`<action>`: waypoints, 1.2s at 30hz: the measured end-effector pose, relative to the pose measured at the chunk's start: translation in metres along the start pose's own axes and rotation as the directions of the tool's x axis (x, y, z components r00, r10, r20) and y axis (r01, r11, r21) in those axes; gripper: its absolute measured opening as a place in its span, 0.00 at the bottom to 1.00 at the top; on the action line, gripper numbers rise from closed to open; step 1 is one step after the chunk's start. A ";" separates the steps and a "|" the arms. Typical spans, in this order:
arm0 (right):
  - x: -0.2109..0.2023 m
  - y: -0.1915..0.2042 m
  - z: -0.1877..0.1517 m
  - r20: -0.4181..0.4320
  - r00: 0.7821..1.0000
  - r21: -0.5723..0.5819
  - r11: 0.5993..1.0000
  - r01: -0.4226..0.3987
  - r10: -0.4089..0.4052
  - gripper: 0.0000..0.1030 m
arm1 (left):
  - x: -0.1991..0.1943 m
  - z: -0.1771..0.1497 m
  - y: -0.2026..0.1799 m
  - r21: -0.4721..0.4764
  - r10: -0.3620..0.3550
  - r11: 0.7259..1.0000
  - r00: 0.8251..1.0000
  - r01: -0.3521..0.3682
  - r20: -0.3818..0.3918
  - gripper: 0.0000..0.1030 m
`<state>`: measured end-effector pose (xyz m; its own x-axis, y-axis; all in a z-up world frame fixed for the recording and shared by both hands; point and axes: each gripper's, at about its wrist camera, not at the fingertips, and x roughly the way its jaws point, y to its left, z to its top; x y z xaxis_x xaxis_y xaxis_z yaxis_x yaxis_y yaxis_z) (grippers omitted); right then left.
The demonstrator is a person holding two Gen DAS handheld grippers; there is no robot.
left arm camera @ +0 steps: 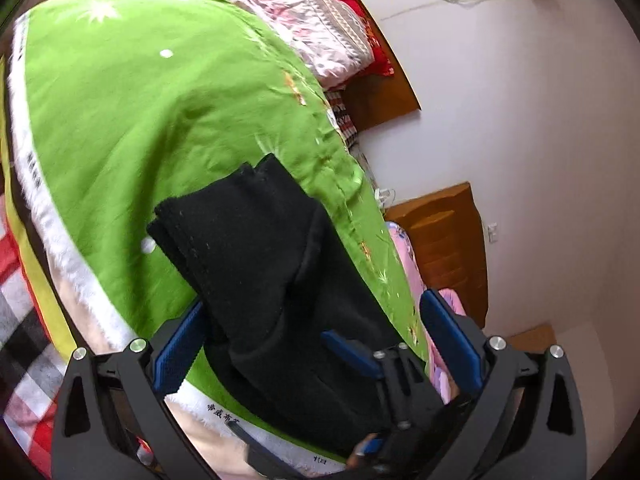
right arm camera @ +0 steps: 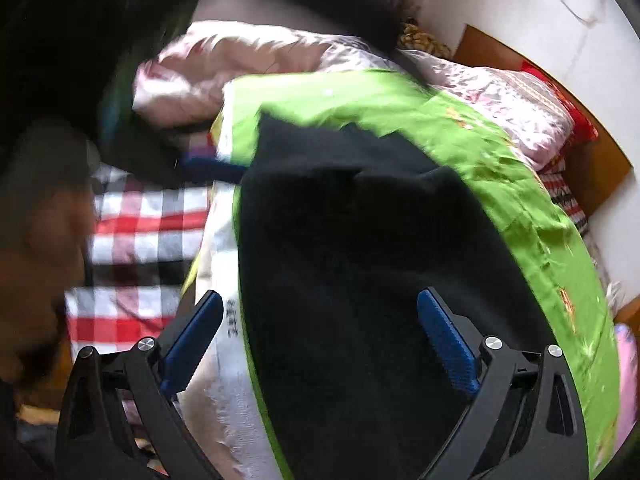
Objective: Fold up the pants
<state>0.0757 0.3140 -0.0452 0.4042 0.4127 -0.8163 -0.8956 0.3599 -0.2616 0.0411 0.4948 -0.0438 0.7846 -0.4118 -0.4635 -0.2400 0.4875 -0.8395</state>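
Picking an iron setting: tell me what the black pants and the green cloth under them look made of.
Black pants: seemingly a matte knit, cotton or a blend; faint ribbed texture, lint specks, soft thick folded edges.
Green cloth: probably thin woven fabric with a slight sheen; crisp wrinkles, gold embroidery, a white frayed printed selvedge. Fibre cannot be told.

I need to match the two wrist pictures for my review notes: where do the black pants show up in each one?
Left wrist view: the black pants run from the centre down to the bottom, lying folded on the green cloth.
Right wrist view: the pants fill the centre and bottom, between the open blue fingers.
Shared landmark: the green cloth, with the pink quilt beyond it.
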 end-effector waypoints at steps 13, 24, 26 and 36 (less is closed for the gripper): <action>-0.026 -0.060 -0.001 0.166 0.986 0.285 0.957 -0.043 -0.005 0.65 | -0.002 -0.021 0.007 -0.015 -0.012 1.000 1.000 0.012 -0.022 0.98; -0.064 -0.082 -0.034 0.171 0.977 0.267 0.949 -0.167 0.124 0.95 | 0.053 -0.005 0.023 -0.078 -0.032 0.997 0.996 0.026 -0.078 0.69; -0.069 -0.099 -0.048 0.145 0.983 0.277 0.949 -0.151 0.114 0.95 | 0.048 -0.006 0.031 -0.055 0.010 0.998 0.997 -0.014 -0.076 0.38; -0.041 -0.205 -0.134 0.044 0.990 0.537 0.832 -0.137 0.134 0.95 | 0.030 -0.016 0.010 0.079 0.045 0.996 0.999 -0.045 0.004 0.34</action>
<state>0.2181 0.1114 -0.0272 0.2880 0.4937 -0.8206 -0.7008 0.6927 0.1708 0.0532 0.4748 -0.0711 0.7750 -0.3866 -0.5000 -0.2295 0.5650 -0.7925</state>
